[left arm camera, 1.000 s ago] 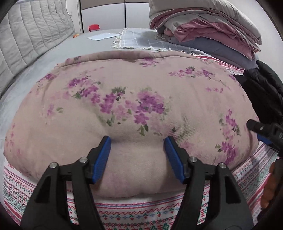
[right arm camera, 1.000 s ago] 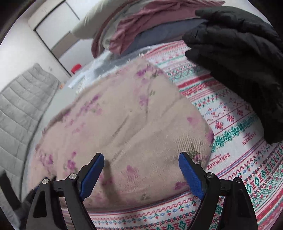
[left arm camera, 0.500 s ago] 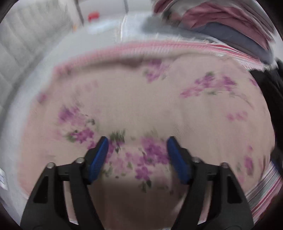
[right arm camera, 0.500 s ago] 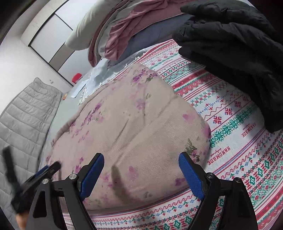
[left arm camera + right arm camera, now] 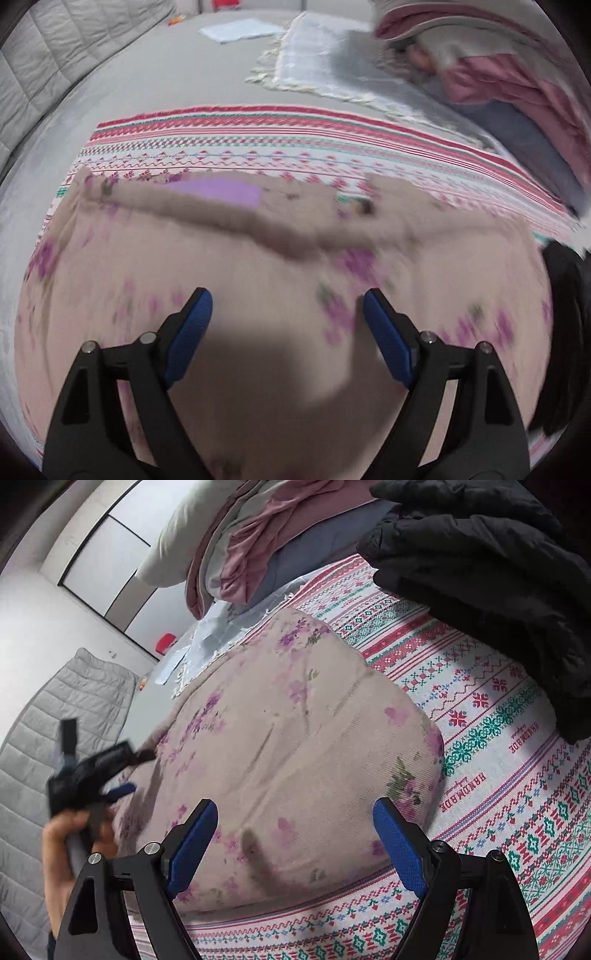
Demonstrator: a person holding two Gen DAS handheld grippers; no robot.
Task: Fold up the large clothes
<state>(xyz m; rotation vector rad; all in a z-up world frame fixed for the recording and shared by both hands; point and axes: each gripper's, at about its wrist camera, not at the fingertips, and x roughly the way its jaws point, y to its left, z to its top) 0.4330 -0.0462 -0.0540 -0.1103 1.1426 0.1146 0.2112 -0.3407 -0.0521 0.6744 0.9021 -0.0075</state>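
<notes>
A folded pink garment with purple flowers (image 5: 295,746) lies on a patterned red, green and white cloth (image 5: 498,812). In the left wrist view the garment (image 5: 258,288) is blurred, with a purple patch at its far edge. My left gripper (image 5: 286,332) is open above the garment's middle, holding nothing. It also shows in the right wrist view (image 5: 96,768), over the garment's left edge. My right gripper (image 5: 295,845) is open above the garment's near edge, empty.
A black padded jacket (image 5: 498,583) lies at the right on the patterned cloth. A pile of folded bedding (image 5: 251,542) sits behind. A fringed pale cloth (image 5: 325,66) and a grey quilted headboard (image 5: 55,62) are farther back on the grey bed.
My left gripper has moved forward over the garment, from its near edge to its middle, and now looks down at the far edge. My right gripper has stayed nearly still.
</notes>
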